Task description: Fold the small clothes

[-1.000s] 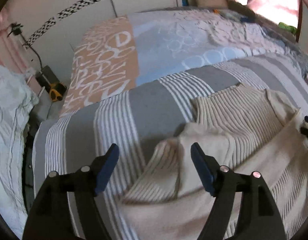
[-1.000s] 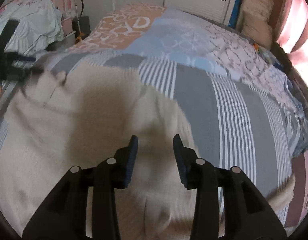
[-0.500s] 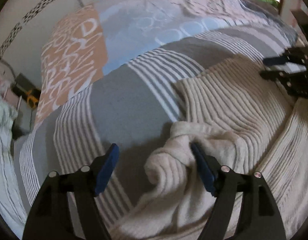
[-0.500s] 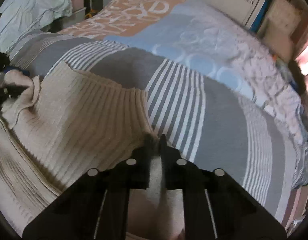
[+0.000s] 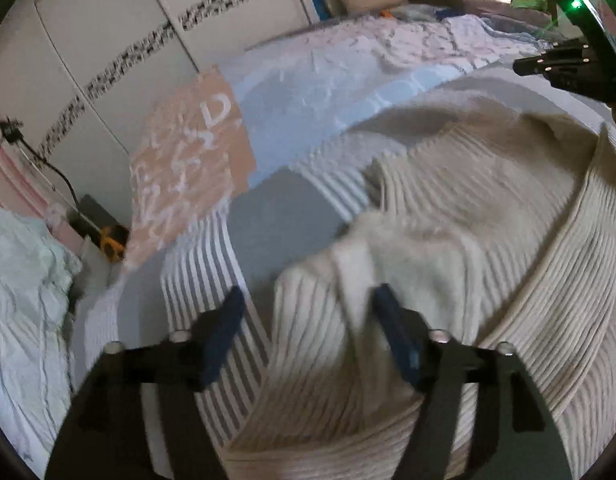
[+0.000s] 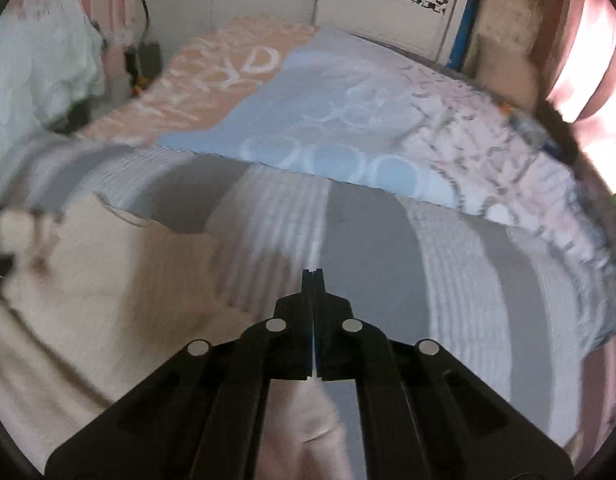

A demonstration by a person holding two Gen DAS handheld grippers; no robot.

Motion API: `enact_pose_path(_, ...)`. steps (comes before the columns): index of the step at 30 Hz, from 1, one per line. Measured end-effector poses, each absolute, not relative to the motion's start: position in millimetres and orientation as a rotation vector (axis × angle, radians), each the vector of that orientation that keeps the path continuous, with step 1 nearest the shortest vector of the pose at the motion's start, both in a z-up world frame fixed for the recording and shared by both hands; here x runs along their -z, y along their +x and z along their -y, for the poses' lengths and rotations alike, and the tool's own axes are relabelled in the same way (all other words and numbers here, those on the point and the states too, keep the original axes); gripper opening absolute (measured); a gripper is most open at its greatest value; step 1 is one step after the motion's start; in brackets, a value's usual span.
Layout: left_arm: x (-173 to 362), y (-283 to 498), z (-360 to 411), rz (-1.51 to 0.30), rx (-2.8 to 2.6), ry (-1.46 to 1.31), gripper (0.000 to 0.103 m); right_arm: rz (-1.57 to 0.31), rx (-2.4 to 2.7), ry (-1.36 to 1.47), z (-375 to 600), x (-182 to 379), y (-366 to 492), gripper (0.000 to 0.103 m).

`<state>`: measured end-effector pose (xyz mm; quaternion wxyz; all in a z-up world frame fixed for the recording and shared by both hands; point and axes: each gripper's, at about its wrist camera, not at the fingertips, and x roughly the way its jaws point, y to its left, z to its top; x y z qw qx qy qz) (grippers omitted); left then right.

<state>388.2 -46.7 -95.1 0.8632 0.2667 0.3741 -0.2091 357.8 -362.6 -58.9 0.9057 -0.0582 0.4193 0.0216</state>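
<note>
**Inspection: Bedroom, Garment Mid-Lift**

Bedroom with white panelled wardrobe doors (image 5: 120,40) behind a bed (image 6: 367,240) dressed in a patchwork cover: orange lettered panel, pale blue panel with circles, grey-and-white stripes nearest the cameras. A crumpled pale green sheet (image 5: 24,280) lies off the bed's left side.

Left tongs (image 5: 308,320): jaws apart, straddling a bunched corner of the cream ribbed top (image 5: 487,240). Half a second ago that corner sat rolled on the cover; it now appears raised and stretched. The frame is motion-blurred, so contact with the blue pads (image 5: 391,320) cannot be confirmed.

Right tongs (image 6: 312,276): jaws pressed together. They were already clamped at the top's far edge half a second ago; cream cloth (image 6: 108,300) now trails beneath and to their left, so they probably hold a thin edge, though the pinch point is not visible.

Assessment: the top has come up off the cover on the right side, consistent with starting a fold or a shake-out. The knit is soft, ribbed and drapes heavily; it will likely sag between grips.
</note>
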Motion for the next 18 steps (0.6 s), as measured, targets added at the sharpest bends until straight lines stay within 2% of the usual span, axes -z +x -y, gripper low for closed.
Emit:
enact_pose_path(1,100.6,392.4,42.9,-0.813,0.444,0.548,0.071,-0.89,-0.094,-0.085,360.8,58.5,359.4,0.016)
enact_pose_path(2,106.8,397.3,37.3,-0.844,0.455,0.515,0.072,-0.936,-0.137,-0.054,356.2,61.6,362.1,0.034)
enact_pose_path(4,108.5,400.4,33.2,-0.87,0.478,0.462,0.072,-0.961,-0.153,-0.088,340.3,66.0,362.6,0.037)
enact_pose_path(6,108.3,408.0,29.4,-0.92,0.504,0.412,0.067,-0.974,-0.142,-0.141,327.6,72.2,361.4,0.037)
enact_pose_path(8,103.6,409.6,26.9,-0.953,0.525,0.373,0.033,-0.972,-0.12,-0.182,324.0,76.2,359.7,0.037)
enact_pose_path(10,97.8,401.3,25.6,-0.935,0.494,0.402,0.029,-0.979,-0.099,-0.211,324.1,82.6,359.0,0.037)
enact_pose_path(13,100.2,401.4,-3.2,-0.991,0.491,0.316,0.03,-0.959,-0.098,-0.213,324.8,80.8,349.0,0.037)
enact_pose_path(15,98.8,408.7,-14.1,-1.028,0.503,0.225,0.034,-0.92,-0.103,-0.198,327.0,65.8,335.4,0.038)
enact_pose_path(17,88.4,407.8,-17.3,-0.991,0.455,0.213,0.065,-0.884,-0.087,-0.207,329.7,48.6,317.5,0.045)
enact_pose_path(18,81.4,403.3,-17.3,-0.962,0.434,0.224,0.069,-0.863,-0.075,-0.206,333.2,39.5,302.5,0.047)
